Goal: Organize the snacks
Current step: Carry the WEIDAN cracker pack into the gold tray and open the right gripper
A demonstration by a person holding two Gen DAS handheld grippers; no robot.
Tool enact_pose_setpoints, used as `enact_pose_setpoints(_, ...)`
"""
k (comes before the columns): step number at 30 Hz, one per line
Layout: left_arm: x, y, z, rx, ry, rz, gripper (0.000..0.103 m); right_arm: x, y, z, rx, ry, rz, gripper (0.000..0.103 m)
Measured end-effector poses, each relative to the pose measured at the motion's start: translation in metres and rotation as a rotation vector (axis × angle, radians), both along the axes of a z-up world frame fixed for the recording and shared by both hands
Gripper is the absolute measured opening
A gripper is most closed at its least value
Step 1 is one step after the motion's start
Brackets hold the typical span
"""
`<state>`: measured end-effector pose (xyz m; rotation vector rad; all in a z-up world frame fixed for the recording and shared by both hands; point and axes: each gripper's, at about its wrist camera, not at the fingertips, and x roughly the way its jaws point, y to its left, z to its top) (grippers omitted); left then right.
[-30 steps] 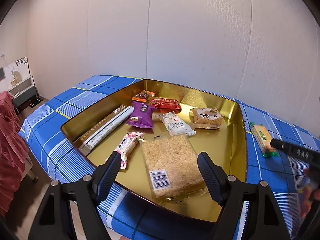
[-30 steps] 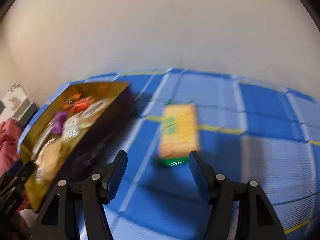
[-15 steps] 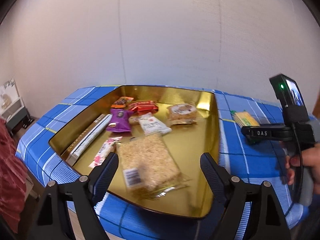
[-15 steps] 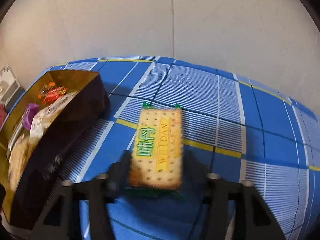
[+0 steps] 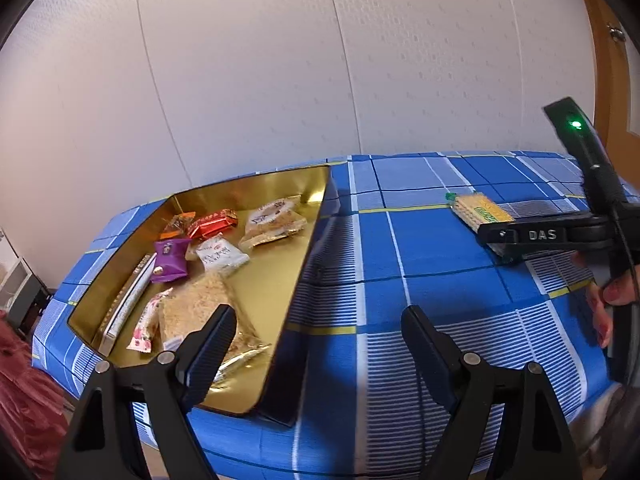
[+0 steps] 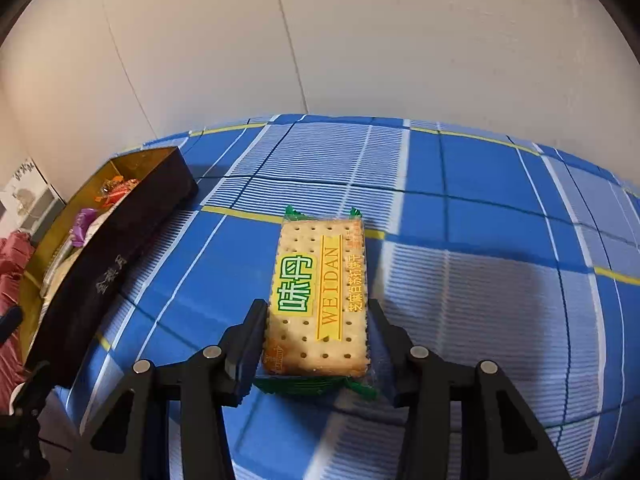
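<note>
A cracker pack (image 6: 320,292), yellow with green ends, lies flat on the blue plaid tablecloth (image 6: 480,240). My right gripper (image 6: 316,320) is shut on it, and the pads press its long sides near the closest end. The left wrist view shows the same cracker pack (image 5: 476,210) at the far right under the right gripper (image 5: 504,240). My left gripper (image 5: 318,320) stands open with nothing between its fingers, above the cloth just right of the gold tray (image 5: 248,178). Several wrapped snacks lie in the tray, among them a rice cake pack (image 5: 200,312) and a purple packet (image 5: 170,260).
The tray's dark outer wall (image 6: 108,264) stands left of the cracker pack. A person's hand (image 5: 612,292) grips the right tool. A white wall runs behind the table, and a red cloth (image 5: 24,400) hangs off its left edge. A wooden door (image 5: 608,80) is at the far right.
The left gripper swung to the right, so the tray now sits at the left of its view. The right gripper moved in over the cracker pack and shut on it.
</note>
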<state>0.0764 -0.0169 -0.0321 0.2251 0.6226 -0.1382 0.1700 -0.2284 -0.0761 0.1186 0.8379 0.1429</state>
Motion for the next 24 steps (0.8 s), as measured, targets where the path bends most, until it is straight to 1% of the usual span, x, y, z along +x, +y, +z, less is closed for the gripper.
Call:
enact_pose_setpoints(5, 0.001, 0.0, -0.001, 0.018, 0.034, 0.022, 0.085, -0.009, -0.012, 0.005, 0.108, -0.007, 0.002, 0.049)
enact_pose_setpoints(8, 0.002, -0.006, -0.001, 0.054, 0.027, 0.022, 0.085, -0.013, -0.01, 0.006, 0.129, -0.012, 0.008, 0.049)
enact_pose_setpoints(9, 0.002, -0.007, -0.001, 0.056, 0.026, 0.019, 0.085, -0.014, -0.01, 0.005, 0.133, -0.011, 0.009, 0.049)
enact_pose_setpoints(14, -0.001, -0.002, 0.007, 0.021, 0.018, 0.031, 0.085, -0.013, 0.0, 0.003, 0.125, -0.012, 0.046, 0.049)
enact_pose_setpoints(18, -0.01, 0.019, 0.005, 0.001, 0.018, 0.074, 0.085, -0.016, 0.01, 0.006, 0.126, -0.035, 0.085, 0.049)
enact_pose_setpoints(21, -0.015, 0.045, 0.003, -0.024, 0.018, 0.119, 0.085, -0.02, 0.02, 0.01, 0.148, -0.038, 0.101, 0.049)
enact_pose_setpoints(23, -0.015, 0.061, 0.003, -0.04, 0.017, 0.143, 0.085, -0.022, 0.032, 0.017, 0.16, -0.048, 0.128, 0.049)
enact_pose_setpoints(24, -0.014, 0.068, 0.003, -0.048, 0.014, 0.157, 0.088, -0.023, 0.04, 0.023, 0.161, -0.058, 0.144, 0.049)
